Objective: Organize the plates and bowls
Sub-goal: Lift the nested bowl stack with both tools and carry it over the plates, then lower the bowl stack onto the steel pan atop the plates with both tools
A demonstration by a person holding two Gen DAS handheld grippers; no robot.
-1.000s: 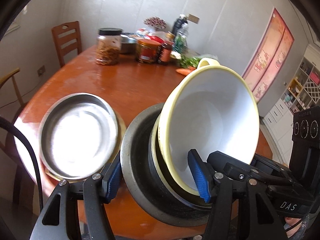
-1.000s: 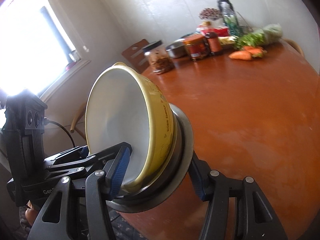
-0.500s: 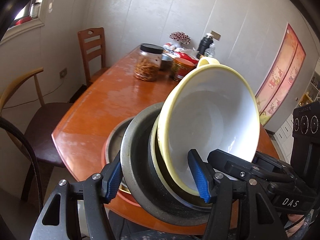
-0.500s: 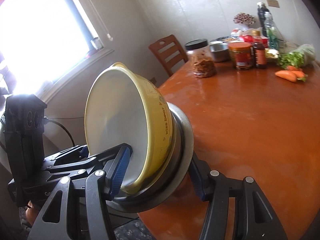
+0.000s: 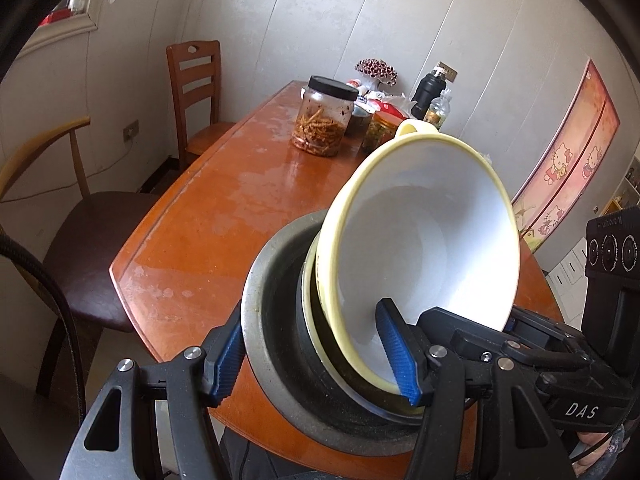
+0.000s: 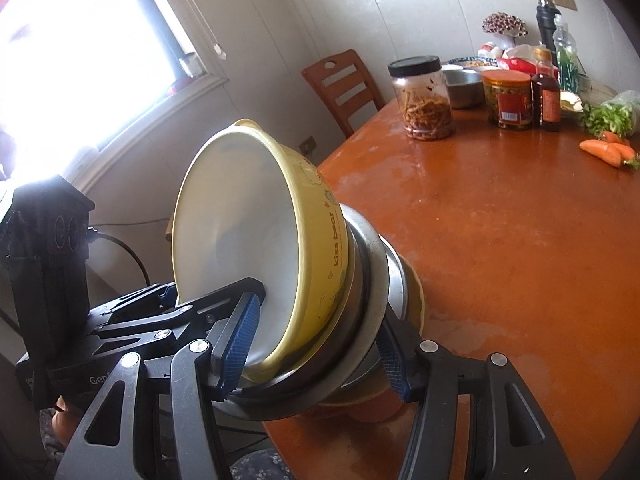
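Note:
A yellow bowl (image 5: 420, 248) with a white inside sits nested in a dark metal bowl (image 5: 276, 312), and the stack is tipped on its side. My left gripper (image 5: 312, 360) is shut on the stack's near rim. My right gripper (image 6: 316, 344) is shut on the same stack from the other side; there the yellow bowl (image 6: 320, 248) reads "kiss bear". Behind the metal bowl (image 6: 368, 280) in the right wrist view more dishes (image 6: 404, 280) show edge-on, apparently part of the stack. The stack hangs over the near edge of the wooden table (image 5: 224, 220).
At the table's far end stand a jar of dried strips (image 5: 324, 120), a red-lidded jar (image 6: 506, 98), bottles (image 6: 546, 92), a steel bowl (image 6: 464, 86), greens and carrots (image 6: 604, 148). Two chairs (image 5: 196, 92) stand at the left.
Both grippers have risen and drawn back with the bowl stack. The steel plate seen on the table a second ago is out of the left wrist view.

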